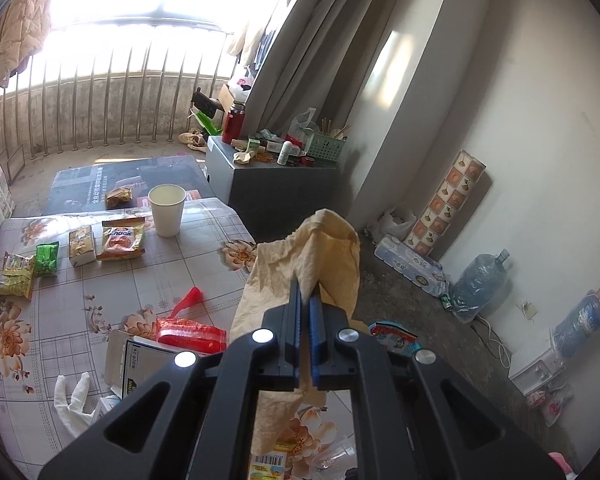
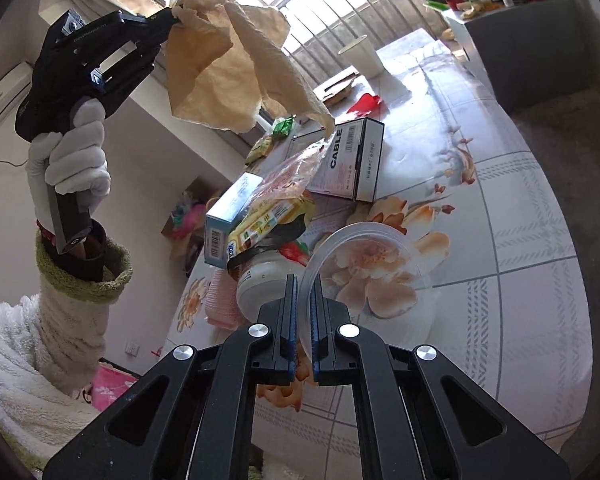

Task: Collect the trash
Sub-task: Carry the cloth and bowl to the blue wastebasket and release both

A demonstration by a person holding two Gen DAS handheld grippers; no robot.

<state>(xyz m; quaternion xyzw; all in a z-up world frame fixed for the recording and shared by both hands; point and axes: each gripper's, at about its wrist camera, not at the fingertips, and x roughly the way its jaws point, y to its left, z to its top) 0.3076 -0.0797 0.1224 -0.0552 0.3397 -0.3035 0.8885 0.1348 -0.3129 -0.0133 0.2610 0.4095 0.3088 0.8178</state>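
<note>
Left gripper [image 1: 305, 292]: jaws clenched on a crumpled tan paper towel [image 1: 320, 256], held up in the air off the table's right edge, clear of everything. The towel hangs loose on both sides of the pinch and droops down past the gripper body.

Right gripper [image 2: 304, 292]: jaws closed down on the near rim of a clear plastic lid [image 2: 364, 268]. The rim sits between the pads and looks pinched, though the grip is thin. The lid lies at the near end of the table [image 2: 520, 240], touching a white jar [image 2: 264, 284].

Further out, the near-end pile holds a blue-and-white box [image 2: 228, 216], a yellow snack wrapper [image 2: 272, 216], a clear plastic bag [image 2: 296, 176] and a box marked CABLE [image 2: 348, 160]. Toward the far edge: a red wrapper [image 1: 190, 330], a row of snack packets [image 1: 122, 238] and a white paper cup [image 1: 167, 210].

No bin visible in either view, so I can't tell where the drop point is.

My read: the towel is secured and the lid pickup is in hand. To do it well:
- lift the lid straight up, since the rim grip could let it pivot or slip
- keep it off the jar so nothing gets dragged
- keep the left high so the towel's tail doesn't snag the boxes or bag
</note>
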